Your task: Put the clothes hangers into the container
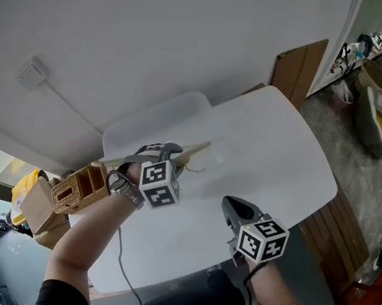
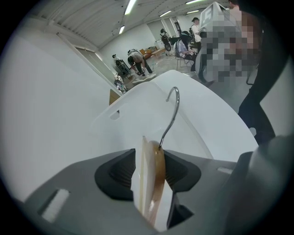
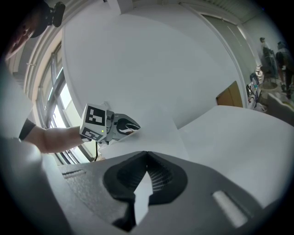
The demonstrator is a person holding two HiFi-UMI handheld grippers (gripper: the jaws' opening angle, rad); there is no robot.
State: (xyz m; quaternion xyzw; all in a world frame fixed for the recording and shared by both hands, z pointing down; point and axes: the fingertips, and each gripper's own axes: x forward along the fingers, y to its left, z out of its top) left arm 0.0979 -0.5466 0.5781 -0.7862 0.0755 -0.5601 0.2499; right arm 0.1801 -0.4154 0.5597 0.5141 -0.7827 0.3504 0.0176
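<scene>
Wooden hanger (image 2: 154, 183) is sitting on edge between the jaws of the left gripper (image 1: 173, 154), with its metal hook (image 2: 173, 114) curving up and away from the jaws. The jaws are standing wide, and slivers of white are showing on both sides of the wood, so the pads are not pressing on it: the tool is released, with the hanger loose in the gap. In the head view the hanger is reaching out from the gripper over the open top of the white container (image 1: 156, 110). Whether it is already lying on the bottom I cannot tell.

The container is sitting at the far left end of the white table (image 1: 277, 155), close to the wall. The left gripper is pointing steeply down into it.

The right gripper (image 1: 234, 207) is hovering over the near edge of the table, well apart from the container. Its jaws are closed tip to tip, clenched on nothing.

A woven box (image 1: 80, 192) is standing just beside the left forearm, off the table's left edge.
</scene>
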